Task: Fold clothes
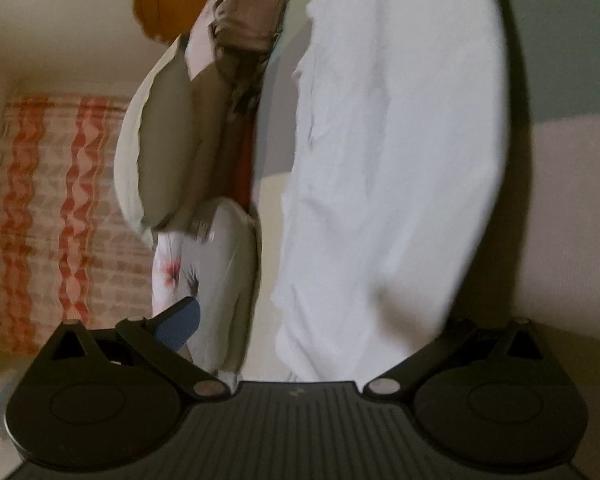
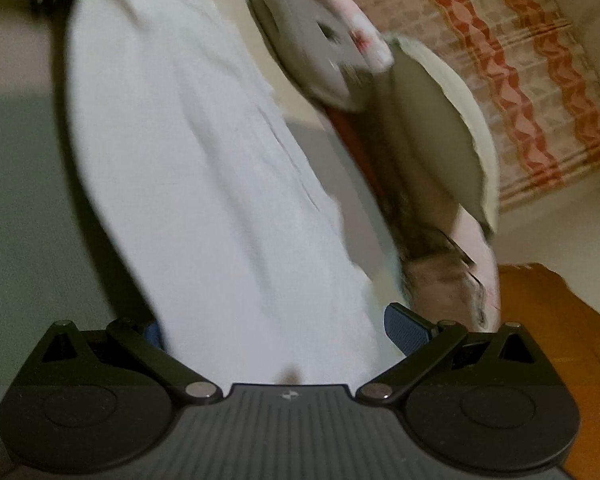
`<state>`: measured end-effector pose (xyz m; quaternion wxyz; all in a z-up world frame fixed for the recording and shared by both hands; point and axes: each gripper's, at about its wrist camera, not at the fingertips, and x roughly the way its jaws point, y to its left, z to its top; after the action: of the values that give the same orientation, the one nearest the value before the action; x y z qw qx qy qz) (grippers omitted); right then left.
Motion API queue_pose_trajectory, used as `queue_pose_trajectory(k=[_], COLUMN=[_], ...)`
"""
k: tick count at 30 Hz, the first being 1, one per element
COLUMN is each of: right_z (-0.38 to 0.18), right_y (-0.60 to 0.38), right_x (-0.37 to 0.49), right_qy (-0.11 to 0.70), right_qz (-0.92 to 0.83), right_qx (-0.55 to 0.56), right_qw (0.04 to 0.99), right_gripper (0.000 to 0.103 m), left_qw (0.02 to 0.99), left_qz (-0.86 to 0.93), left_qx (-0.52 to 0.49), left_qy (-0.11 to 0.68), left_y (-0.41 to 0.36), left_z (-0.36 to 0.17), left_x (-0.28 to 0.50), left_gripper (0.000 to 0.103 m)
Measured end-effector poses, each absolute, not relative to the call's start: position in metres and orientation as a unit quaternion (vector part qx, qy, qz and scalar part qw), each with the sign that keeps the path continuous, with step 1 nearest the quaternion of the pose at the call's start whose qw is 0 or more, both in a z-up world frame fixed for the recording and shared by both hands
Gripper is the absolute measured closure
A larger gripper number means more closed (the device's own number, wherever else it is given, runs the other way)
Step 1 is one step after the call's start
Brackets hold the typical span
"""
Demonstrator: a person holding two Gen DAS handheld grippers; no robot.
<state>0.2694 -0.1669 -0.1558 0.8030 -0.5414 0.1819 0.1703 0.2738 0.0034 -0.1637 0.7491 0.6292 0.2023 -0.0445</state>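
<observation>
1. While both views are blurred, we find the white garment (image 1: pixel 388 168) hanging between the fingers of the left gripper (image 1: pixel 300 328), jaws apart.
2. We find the right gripper (image 2: pixel 280 332) likewise spread, with the garment (image 2: pixel 204 168) passing between its pads (image 2: pixel 408 330).
3. We note pillows (image 1: pixel 168 152) and a patterned curtain (image 1: pixel 56 216) behind.

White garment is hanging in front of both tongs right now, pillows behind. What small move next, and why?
Probably lower the white garment flat onto a clear surface before any fold. It hangs long and wrinkled between the spread fingers of the left tongs and right tongs, whose grip is hidden. The pillows crowd one side, so ease away from them. Both views are blurred.
</observation>
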Motion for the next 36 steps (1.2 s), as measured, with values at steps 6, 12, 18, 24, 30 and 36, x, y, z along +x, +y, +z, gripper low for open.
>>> queue_pose_trajectory(k=[6, 12, 18, 24, 30, 36], right_z=[-0.168, -0.173, -0.176, -0.188, -0.192, -0.176], right_y=[-0.147, -0.139, -0.138, -0.135, -0.131, -0.133], right_x=[0.255, 0.249, 0.246, 0.236, 0.232, 0.230], right_qy=[0.148, 0.130, 0.134, 0.142, 0.152, 0.154], right_qz=[0.171, 0.182, 0.187, 0.202, 0.206, 0.204], right_qx=[-0.576, -0.587, -0.585, -0.592, -0.591, -0.574], right_qw=[0.786, 0.778, 0.777, 0.767, 0.765, 0.778], right_gripper=[0.017, 0.029, 0.039, 0.083, 0.096, 0.098], left_qw=[0.721, 0.720, 0.727, 0.735, 0.738, 0.738], left_qz=[-0.048, -0.052, -0.044, -0.043, -0.064, -0.069], left_qx=[0.666, 0.664, 0.657, 0.645, 0.630, 0.630], left_qy=[0.185, 0.194, 0.194, 0.204, 0.235, 0.231], left_y=[-0.018, -0.024, -0.024, -0.024, -0.022, -0.017], left_z=[-0.179, -0.198, -0.197, -0.198, -0.193, -0.184], left_x=[0.271, 0.265, 0.264, 0.262, 0.268, 0.258], left_gripper=[0.036, 0.084, 0.084, 0.094, 0.102, 0.101])
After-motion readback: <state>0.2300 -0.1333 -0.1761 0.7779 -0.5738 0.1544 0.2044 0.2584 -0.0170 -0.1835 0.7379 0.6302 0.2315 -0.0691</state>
